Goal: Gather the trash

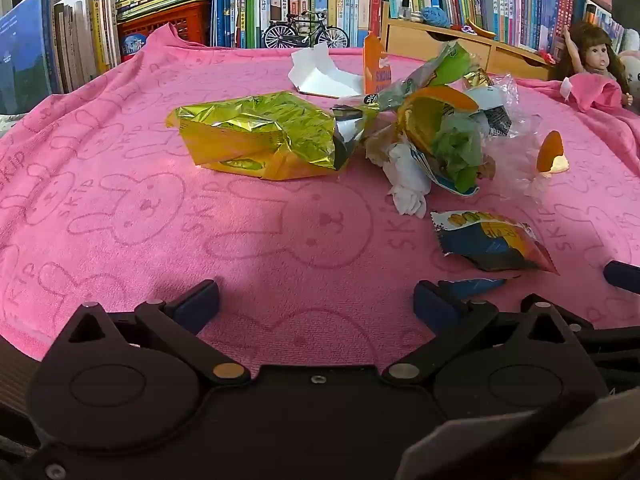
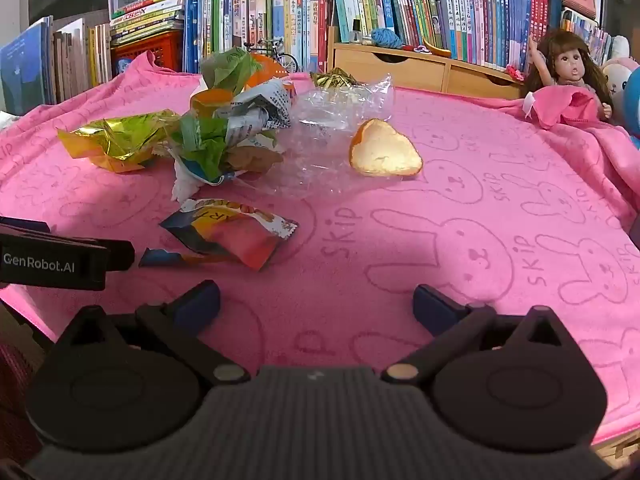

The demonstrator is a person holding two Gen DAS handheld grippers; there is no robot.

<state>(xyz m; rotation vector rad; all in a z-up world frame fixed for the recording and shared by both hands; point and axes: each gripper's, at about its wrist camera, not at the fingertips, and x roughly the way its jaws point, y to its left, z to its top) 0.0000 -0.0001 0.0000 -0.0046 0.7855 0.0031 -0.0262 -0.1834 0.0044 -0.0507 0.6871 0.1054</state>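
Pink bunny-print towel (image 1: 120,208), gold wrapper (image 1: 256,136)

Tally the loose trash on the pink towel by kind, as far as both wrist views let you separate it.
Gold foil bag: 1
Flat snack wrapper: 1
Orange peel piece: 1
Clear plastic film: 1
White paper box: 1
Mixed heap of wrappers, tissue and peel: 1, contents too tangled to separate
Total: 6
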